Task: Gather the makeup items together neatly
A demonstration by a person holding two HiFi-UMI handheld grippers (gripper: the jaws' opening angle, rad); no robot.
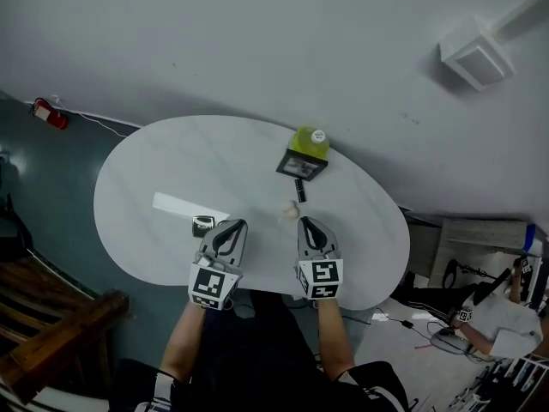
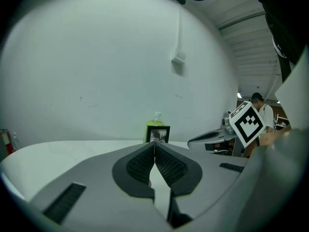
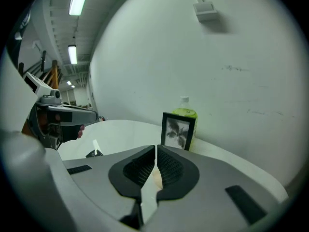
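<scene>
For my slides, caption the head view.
Left claw and right claw, both shut, over a white table; framed picture and green bottle beyond.

White table: bottle, frame, black tube, beige puff, compact (left)

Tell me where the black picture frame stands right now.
Head view: the black picture frame stands near the white table's far edge, right of centre, just in front of the green bottle.

White oval table, black picture frame, green bottle behind it
</scene>
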